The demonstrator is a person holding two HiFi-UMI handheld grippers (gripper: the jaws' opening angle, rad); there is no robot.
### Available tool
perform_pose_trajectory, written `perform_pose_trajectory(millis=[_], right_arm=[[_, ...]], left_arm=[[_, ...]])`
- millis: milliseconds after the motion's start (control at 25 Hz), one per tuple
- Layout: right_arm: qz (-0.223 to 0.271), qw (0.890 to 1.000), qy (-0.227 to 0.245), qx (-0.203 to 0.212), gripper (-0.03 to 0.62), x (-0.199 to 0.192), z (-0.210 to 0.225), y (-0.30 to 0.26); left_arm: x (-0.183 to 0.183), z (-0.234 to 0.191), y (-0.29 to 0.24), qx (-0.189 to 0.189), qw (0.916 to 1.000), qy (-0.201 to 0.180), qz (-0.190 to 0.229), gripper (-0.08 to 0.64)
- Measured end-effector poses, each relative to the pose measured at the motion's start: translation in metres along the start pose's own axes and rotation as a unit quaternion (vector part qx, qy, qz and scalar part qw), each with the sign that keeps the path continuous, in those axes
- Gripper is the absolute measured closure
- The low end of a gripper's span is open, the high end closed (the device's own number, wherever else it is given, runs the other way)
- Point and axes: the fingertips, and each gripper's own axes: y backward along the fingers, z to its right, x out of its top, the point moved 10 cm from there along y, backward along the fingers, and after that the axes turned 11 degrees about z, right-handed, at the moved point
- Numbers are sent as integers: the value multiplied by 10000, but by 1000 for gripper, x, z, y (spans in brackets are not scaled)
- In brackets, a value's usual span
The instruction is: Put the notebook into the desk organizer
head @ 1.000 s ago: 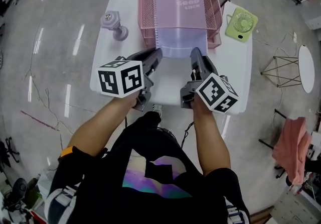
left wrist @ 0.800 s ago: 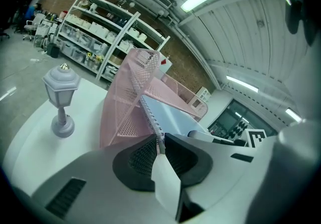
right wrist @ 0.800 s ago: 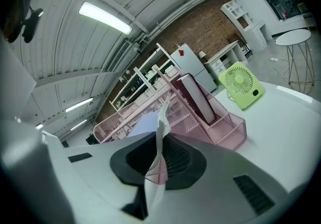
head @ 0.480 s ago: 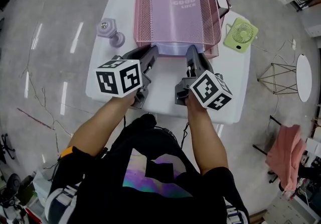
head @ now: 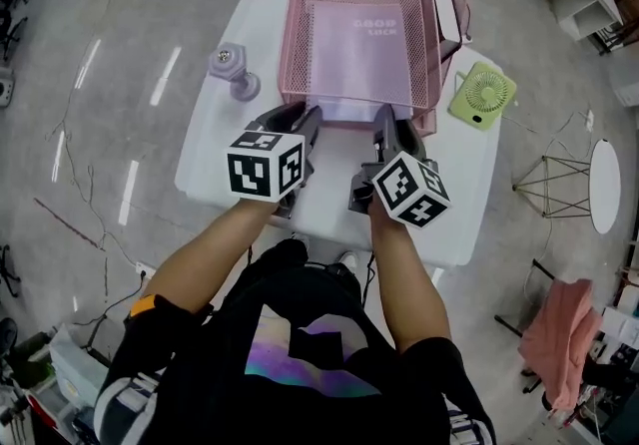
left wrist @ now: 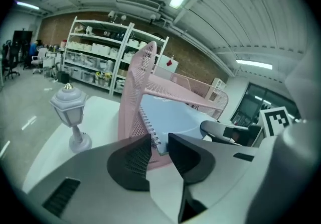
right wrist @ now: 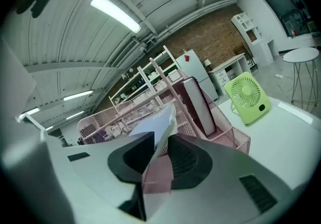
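Both left tongs (head: 306, 117) and right tongs (head: 384, 116), just opening, straddle notebook (head: 364, 52) lying lengthwise in organizer (head: 296, 39).

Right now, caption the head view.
The notebook sits in the pink organizer; left gripper and right gripper jaws just opened around its near edge.

The white desk (head: 215, 149) carries a pink wire-mesh desk organizer (head: 300, 34) at its far middle. A small lilac lantern-shaped ornament (head: 233, 69) stands just to the organizer's left. A light green fan (head: 484, 94) stands upright near the right edge.
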Motion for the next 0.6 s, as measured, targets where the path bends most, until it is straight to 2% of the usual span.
perform_pose_trajectory(millis=[120,320,480,600], right_arm=[[-179,9997,178,61,467,2,1,5],[-589,9972,443,128,382,1,15,27],[-770,9937,787,233,374,1,26,49],[-717,9870,1318,583,381,10,20,70]], left_arm=[[-2,4,2,290,9993,-208,90,445],[-11,10,16,801,9962,-255,207,399],[-24,19,29,1182,9922,-307,248,385],[-28,39,47,1267,9901,-363,480,383]])
